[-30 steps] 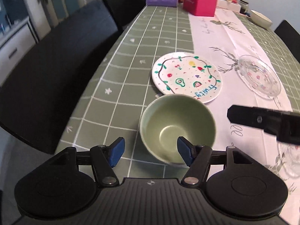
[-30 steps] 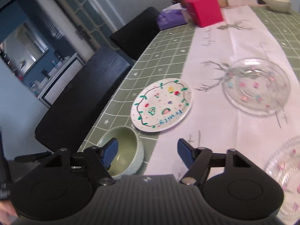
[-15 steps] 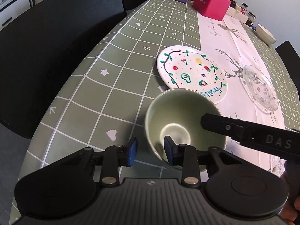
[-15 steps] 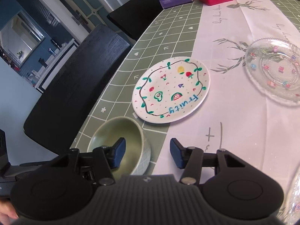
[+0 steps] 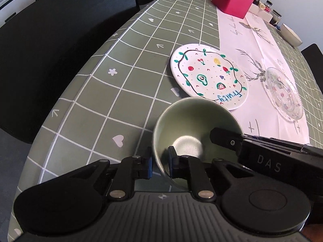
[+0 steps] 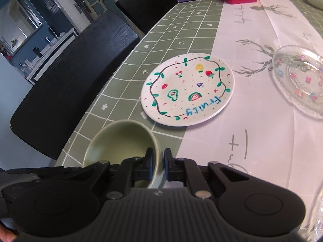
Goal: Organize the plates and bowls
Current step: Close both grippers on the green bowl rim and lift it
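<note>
Now both tongs are closing on the green bowl (image 5: pixel 193 129): the left tongs (image 5: pixel 160 164) pinch its near rim, the right tongs (image 6: pixel 158 166) its opposite rim. It sits near the counter (image 5: pixel 129 80) edge, just before the fruit-painted plate (image 6: pixel 187 88); a glass dish (image 6: pixel 298 82) lies farther right.

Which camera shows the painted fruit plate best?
The right wrist view: the plate sits large, near the centre, with its whole rim and the word "fruity" clear. In the left wrist view the plate is smaller and more foreshortened, and the green bowl covers a sliver of its near edge.
</note>
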The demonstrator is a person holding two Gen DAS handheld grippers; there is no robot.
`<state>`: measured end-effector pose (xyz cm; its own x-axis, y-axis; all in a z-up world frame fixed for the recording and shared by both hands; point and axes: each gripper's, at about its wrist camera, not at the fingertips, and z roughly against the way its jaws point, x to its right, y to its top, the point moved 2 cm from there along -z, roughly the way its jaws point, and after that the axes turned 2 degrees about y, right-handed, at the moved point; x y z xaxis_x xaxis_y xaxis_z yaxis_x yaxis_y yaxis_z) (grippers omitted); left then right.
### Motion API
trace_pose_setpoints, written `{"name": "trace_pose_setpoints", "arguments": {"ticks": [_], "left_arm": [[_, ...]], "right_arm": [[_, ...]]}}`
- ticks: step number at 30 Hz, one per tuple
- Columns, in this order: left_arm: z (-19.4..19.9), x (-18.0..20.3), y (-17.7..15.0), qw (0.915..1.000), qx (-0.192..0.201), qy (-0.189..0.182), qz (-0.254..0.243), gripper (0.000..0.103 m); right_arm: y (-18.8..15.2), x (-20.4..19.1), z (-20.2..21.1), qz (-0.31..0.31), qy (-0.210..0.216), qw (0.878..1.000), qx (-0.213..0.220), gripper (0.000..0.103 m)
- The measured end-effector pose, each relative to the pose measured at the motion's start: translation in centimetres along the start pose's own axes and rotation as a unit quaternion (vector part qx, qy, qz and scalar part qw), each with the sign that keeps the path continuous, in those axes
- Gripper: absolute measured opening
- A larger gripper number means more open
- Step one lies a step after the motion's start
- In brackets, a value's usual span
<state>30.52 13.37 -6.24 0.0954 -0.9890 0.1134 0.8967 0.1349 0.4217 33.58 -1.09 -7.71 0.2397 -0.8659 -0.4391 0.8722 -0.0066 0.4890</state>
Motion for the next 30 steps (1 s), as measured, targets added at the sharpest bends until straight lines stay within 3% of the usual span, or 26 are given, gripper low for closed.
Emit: {"name": "trace_pose_setpoints", "arguments": {"ticks": [4,18,30], "left_arm": [[0.4,0.6,-0.1,0.9996,0.001,0.017,-0.02,0.015],[5.5,1.9,-0.8,0.9994,-0.002,-0.001,-0.034,0.016],[11.8,4.5,-5.6,0.9965,0.028,-0.023,-0.075,0.017]], "right_arm": [[-0.1,0.1,0.1,-0.016,0.003,1.0,-0.005,0.008],[-0.7,-1.7,5.5,-0.032,-0.027,0.999,0.012,0.007],[-4.5,-3.4,13.2,-0.014,-0.05,0.998,0.028,0.007]]}}
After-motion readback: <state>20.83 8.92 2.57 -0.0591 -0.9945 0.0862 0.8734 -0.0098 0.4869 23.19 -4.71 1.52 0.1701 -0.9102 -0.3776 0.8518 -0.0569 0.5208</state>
